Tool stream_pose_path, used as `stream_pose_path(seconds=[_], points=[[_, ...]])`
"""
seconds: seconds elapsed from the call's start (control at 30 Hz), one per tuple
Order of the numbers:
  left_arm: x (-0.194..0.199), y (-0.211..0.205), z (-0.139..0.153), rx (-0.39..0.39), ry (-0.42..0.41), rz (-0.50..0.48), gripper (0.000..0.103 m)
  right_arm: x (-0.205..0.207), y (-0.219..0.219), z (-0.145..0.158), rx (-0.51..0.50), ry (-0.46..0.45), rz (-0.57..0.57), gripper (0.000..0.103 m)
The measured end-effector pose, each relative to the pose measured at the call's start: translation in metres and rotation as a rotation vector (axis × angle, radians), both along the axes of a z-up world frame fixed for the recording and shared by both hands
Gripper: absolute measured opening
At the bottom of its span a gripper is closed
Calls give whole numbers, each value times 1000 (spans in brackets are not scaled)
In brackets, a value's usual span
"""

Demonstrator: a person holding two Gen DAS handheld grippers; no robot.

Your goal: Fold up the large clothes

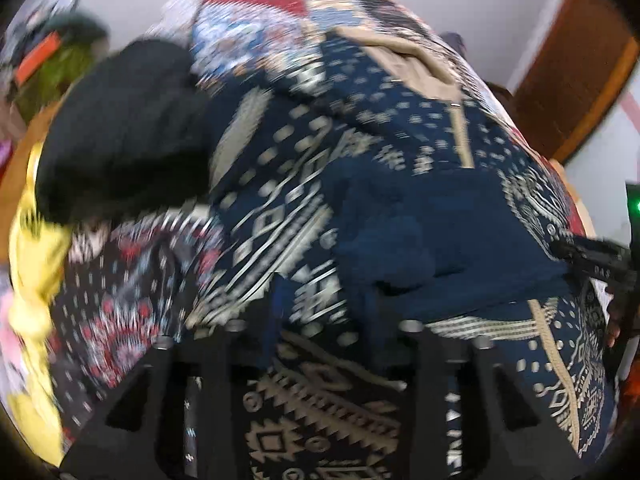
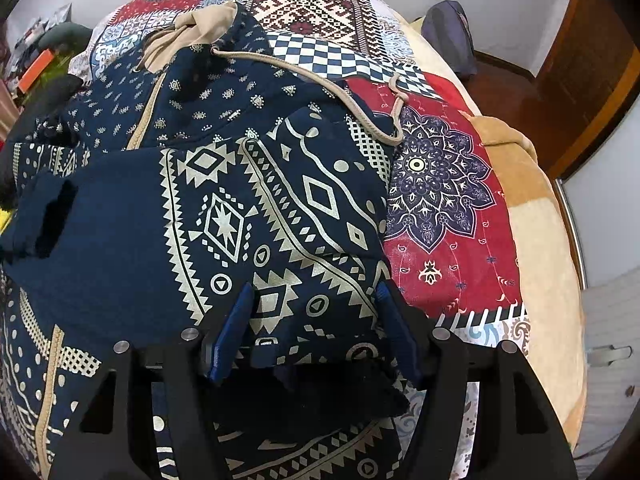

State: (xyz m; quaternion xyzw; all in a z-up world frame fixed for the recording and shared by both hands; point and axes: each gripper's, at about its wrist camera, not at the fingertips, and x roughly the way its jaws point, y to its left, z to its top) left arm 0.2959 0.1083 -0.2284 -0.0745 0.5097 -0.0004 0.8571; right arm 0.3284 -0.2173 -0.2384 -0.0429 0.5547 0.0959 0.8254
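Observation:
A navy hoodie with cream tribal print [image 2: 224, 184] lies on a patchwork bedspread [image 2: 440, 208]; its beige-lined hood [image 2: 204, 28] and drawstring [image 2: 348, 100] point to the far side. My right gripper [image 2: 316, 320] stands open, its blue fingers [image 2: 236, 320] either side of a fold of the hoodie's sleeve. In the blurred left wrist view the hoodie [image 1: 360, 168] fills the frame. My left gripper [image 1: 324, 320] has its fingers spread with hoodie cloth between and over them. The right gripper's black body [image 1: 600, 264] shows at the right edge.
A black garment [image 1: 120, 128] and a yellow one [image 1: 36, 248] lie left of the hoodie. A beige blanket [image 2: 540, 240] covers the bed's right edge. A wooden door [image 2: 592, 64] stands at the far right, clutter [image 2: 44, 60] at the far left.

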Motion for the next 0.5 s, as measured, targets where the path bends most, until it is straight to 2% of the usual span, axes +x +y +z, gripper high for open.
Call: stream_pose_path(seconds=[0.07,0.17,0.37,0.47,0.5], points=[[-10,14,-5,-69,-6,40,51,-2,2,0,-2,-1,-4,64],[-19,34,-7,-205,-24,90,52,-3,1,-1,0,-2,-10,66],[-38,71,-16,-383,-33,209,52,1,-2,-5,8,14,-33,70],[-52,89,-12,-212,-30,323,50,4,-9,-8,45,33,-53,71],[-56,95,-12,-188,-29,340,50,5,-10,-9,50,35,-57,71]])
